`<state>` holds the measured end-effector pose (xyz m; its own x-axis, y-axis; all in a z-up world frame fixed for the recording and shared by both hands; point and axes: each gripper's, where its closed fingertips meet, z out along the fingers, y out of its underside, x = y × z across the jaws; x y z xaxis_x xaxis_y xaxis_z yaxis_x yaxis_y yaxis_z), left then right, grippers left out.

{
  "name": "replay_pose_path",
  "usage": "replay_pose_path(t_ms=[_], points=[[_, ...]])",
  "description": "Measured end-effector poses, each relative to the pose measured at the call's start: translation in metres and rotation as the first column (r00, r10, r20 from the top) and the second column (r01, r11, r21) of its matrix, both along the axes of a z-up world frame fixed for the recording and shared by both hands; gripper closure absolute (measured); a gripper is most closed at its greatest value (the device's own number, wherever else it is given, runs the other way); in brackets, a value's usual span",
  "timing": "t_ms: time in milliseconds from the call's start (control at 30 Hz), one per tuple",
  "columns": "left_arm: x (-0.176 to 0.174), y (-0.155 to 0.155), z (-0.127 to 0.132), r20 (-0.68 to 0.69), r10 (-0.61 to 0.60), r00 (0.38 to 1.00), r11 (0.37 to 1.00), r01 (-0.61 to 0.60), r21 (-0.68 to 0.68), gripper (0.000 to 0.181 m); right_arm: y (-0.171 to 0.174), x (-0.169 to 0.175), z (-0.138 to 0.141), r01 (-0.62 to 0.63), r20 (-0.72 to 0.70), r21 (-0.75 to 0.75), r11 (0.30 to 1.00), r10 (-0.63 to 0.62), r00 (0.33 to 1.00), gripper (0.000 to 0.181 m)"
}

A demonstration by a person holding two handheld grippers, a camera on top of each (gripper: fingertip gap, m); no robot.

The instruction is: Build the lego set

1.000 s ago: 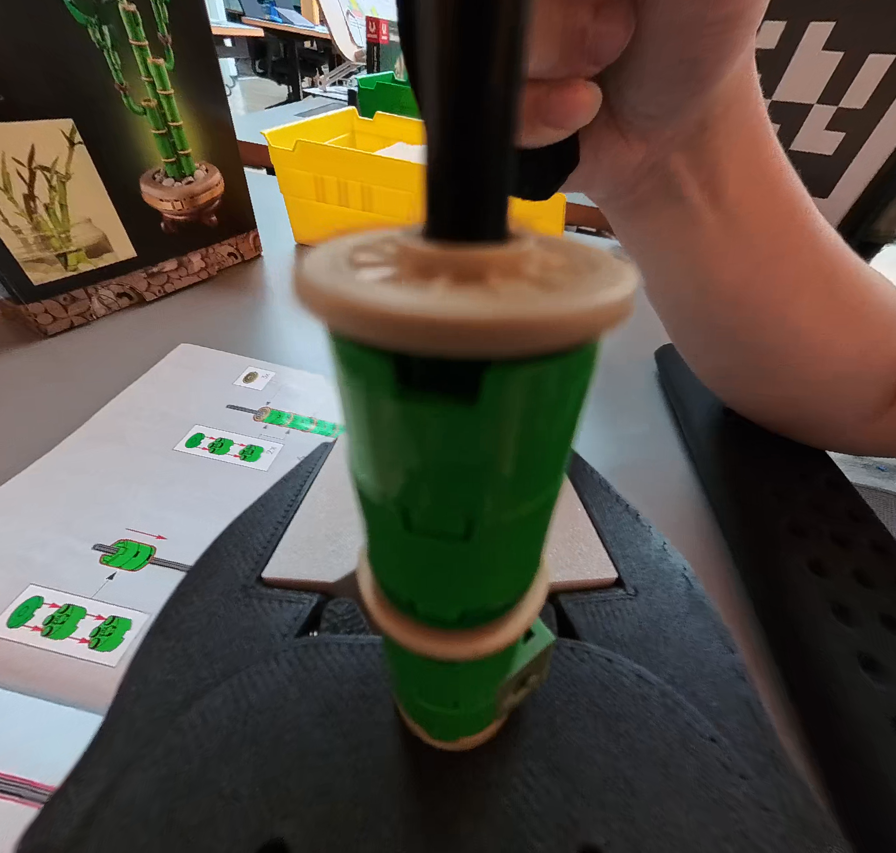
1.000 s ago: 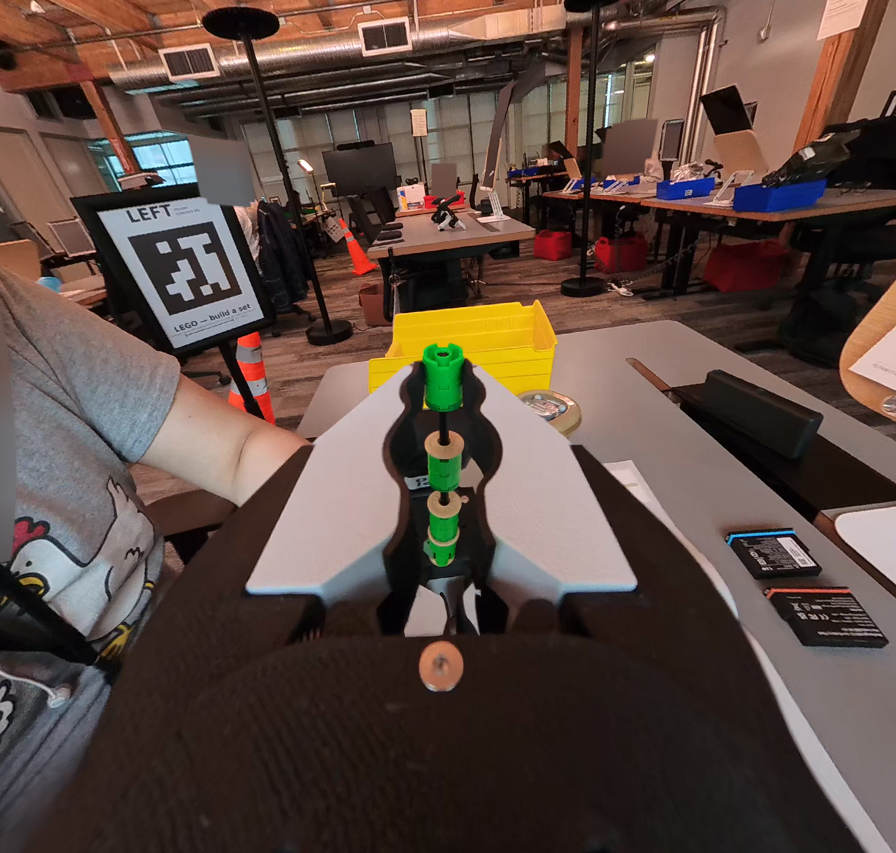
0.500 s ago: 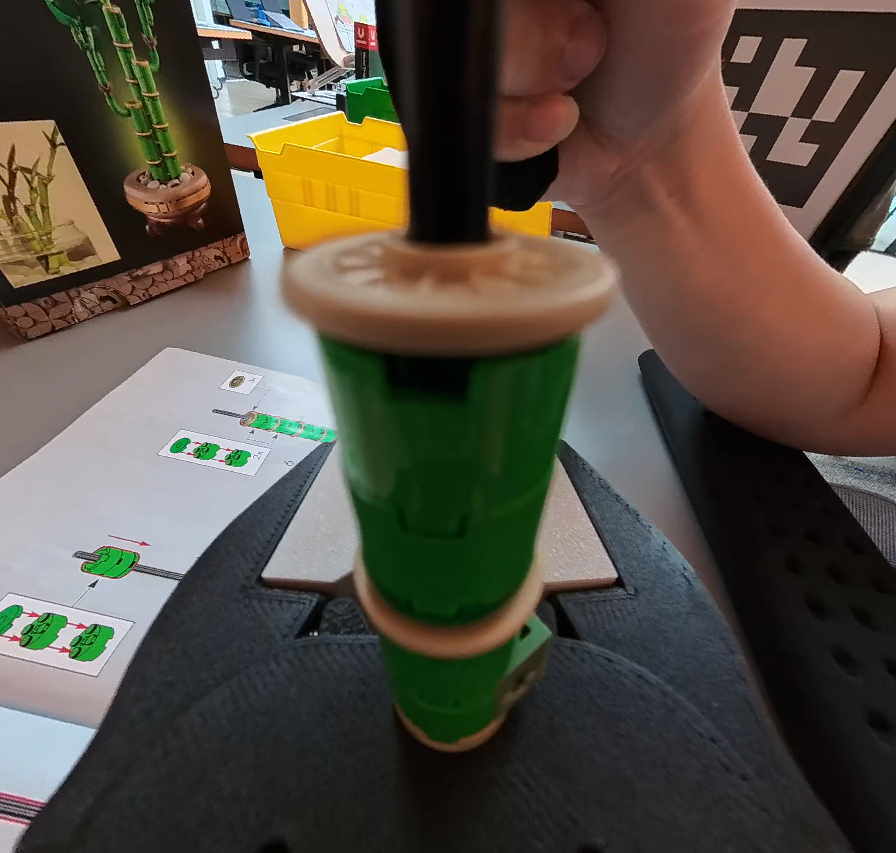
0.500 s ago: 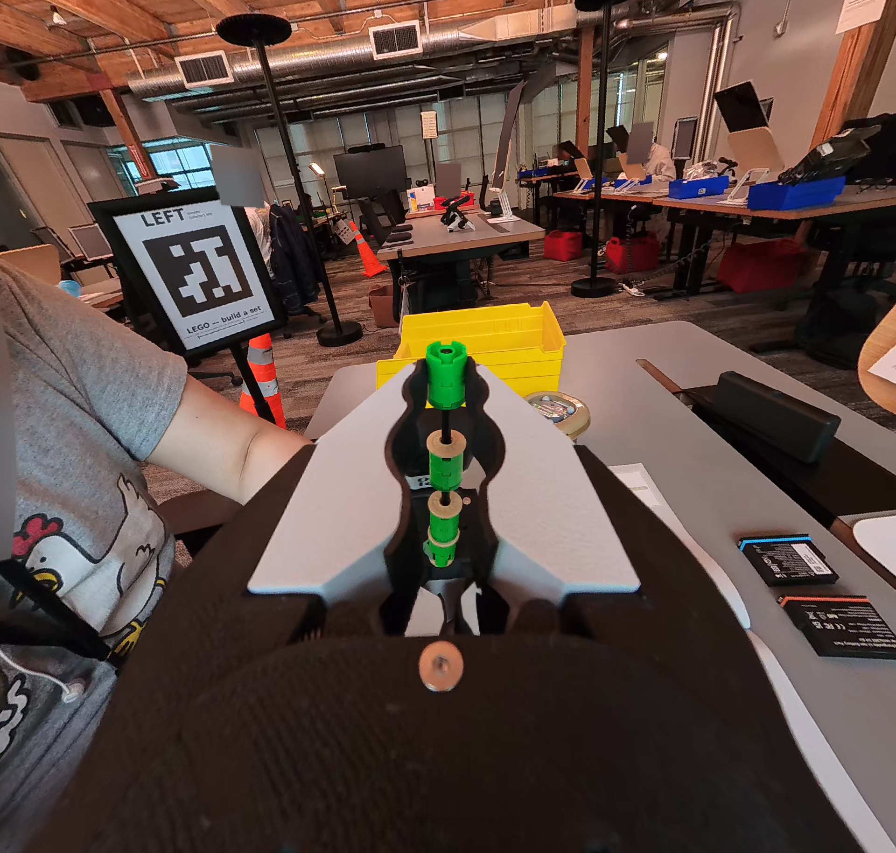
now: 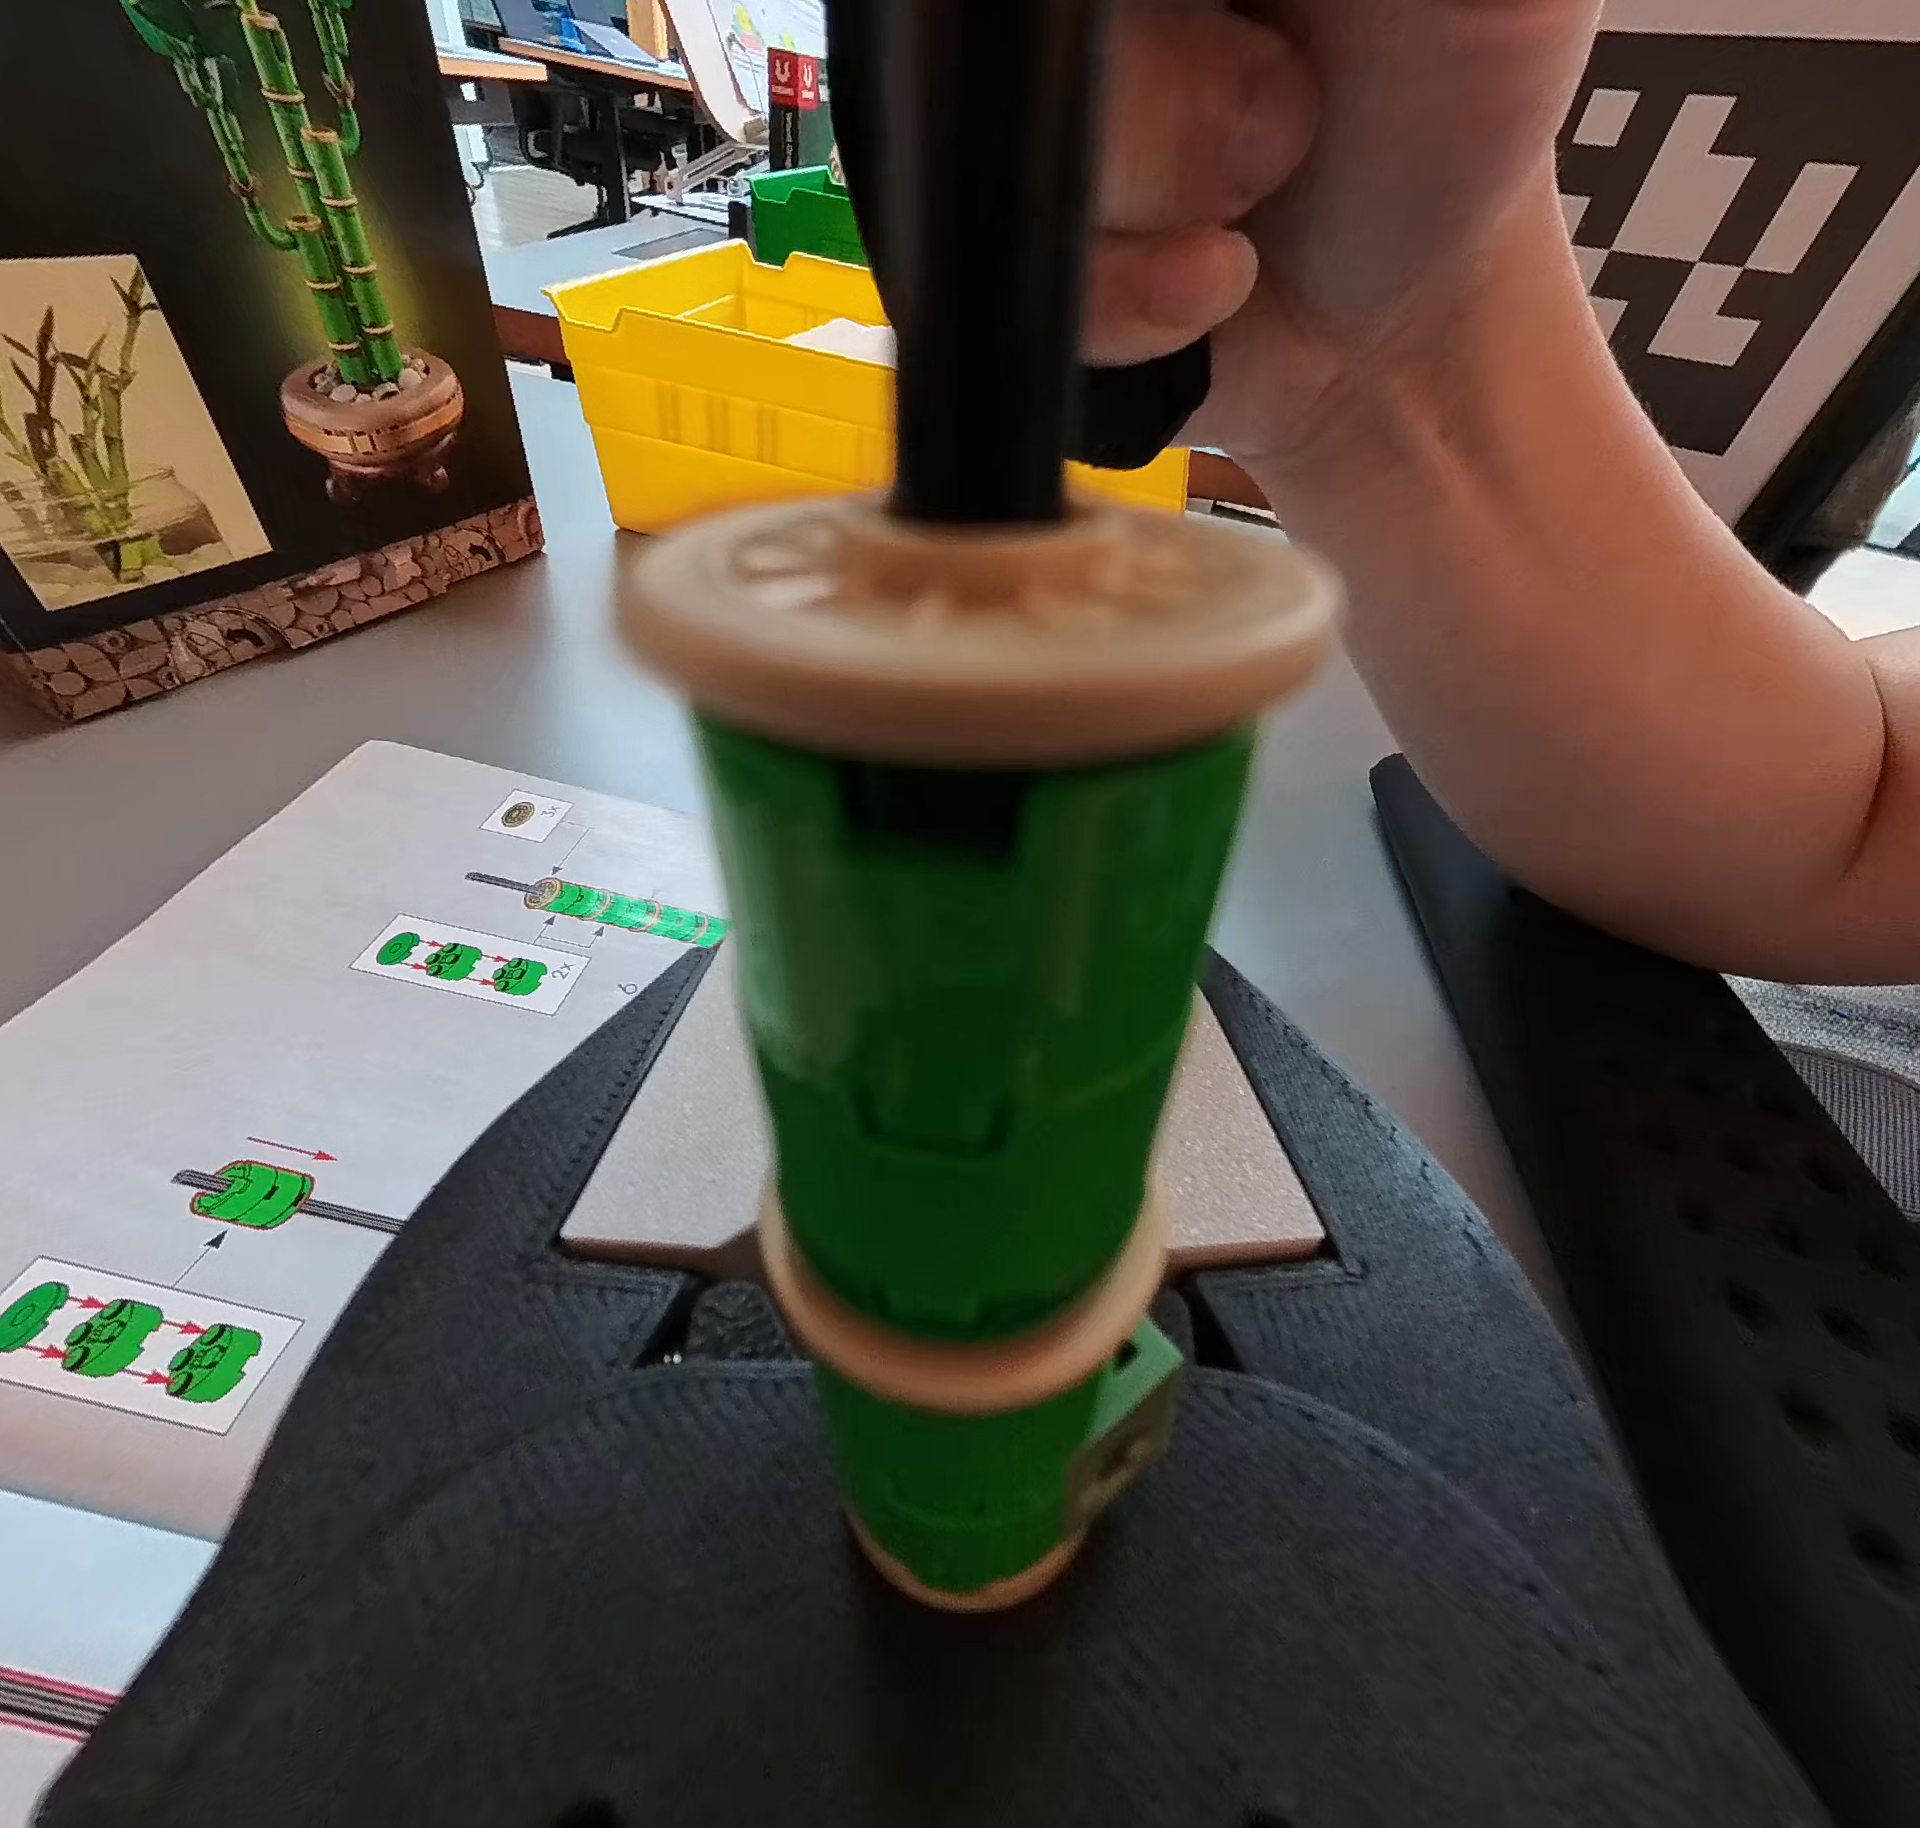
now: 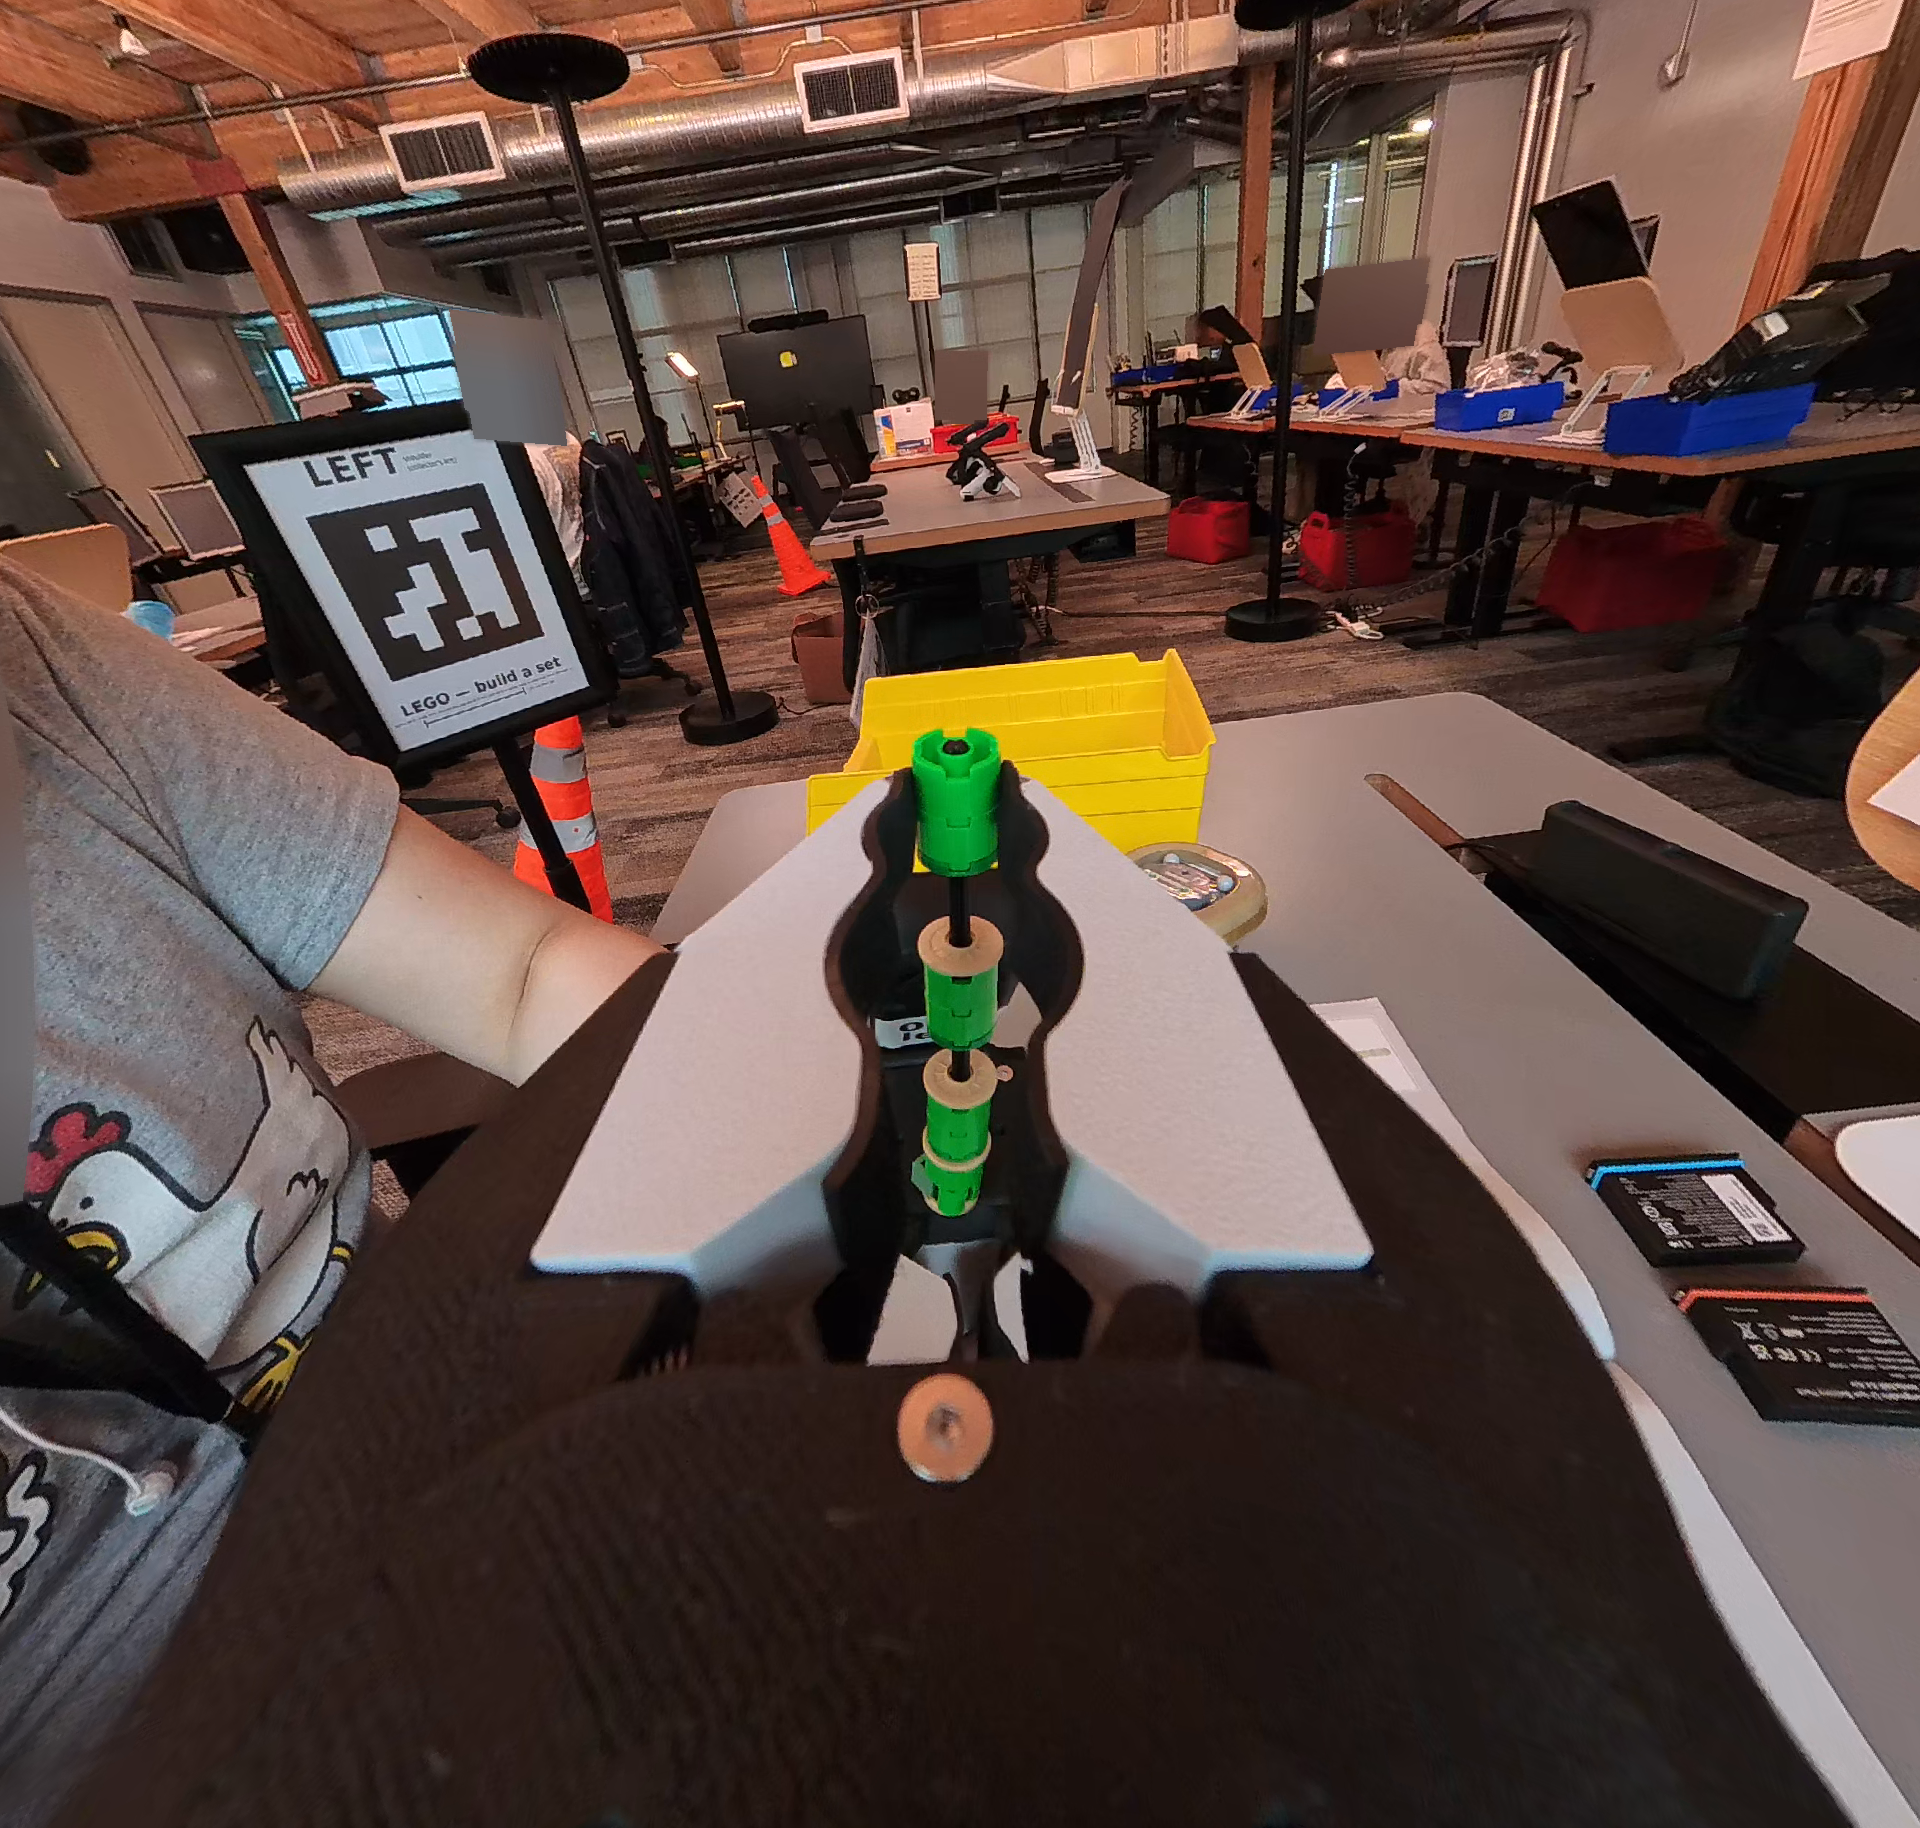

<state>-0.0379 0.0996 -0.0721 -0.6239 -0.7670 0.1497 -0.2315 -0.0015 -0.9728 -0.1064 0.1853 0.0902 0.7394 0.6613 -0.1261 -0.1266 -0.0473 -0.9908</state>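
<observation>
I find the right tool [image 6: 954,822] clamped on a green segment [image 6: 954,807] atop the axle; the left tool [image 5: 961,1466] grips the stalk's base. Next: slide it down.

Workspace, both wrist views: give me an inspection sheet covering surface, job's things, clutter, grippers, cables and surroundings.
Surface: grey table.
Job's things: bamboo stalk on a black axle; instruction booklet open; set box upright; yellow bin.
Clutter: two black battery packs; black case; round tin.
Grippers: left hand-held gripper shut on the stalk's lower end; right hand-held gripper shut on its top green segment.
Cables: nothing seen on the table.
Surroundings: marker sign, orange cone, other desks.
</observation>
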Motion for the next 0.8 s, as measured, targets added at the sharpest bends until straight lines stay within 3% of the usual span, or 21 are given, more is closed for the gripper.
replay_pose_path(t_ms=[800], points=[[-0.0002, -0.0009, 0.0032, 0.002, -0.001, 1.000, 1.000, 0.001, -0.019, 0.181, 0.0025, 0.0001, -0.0024, 0.000, -0.007, -0.002, 1.000, 0.000, 1.000, 0.165]])
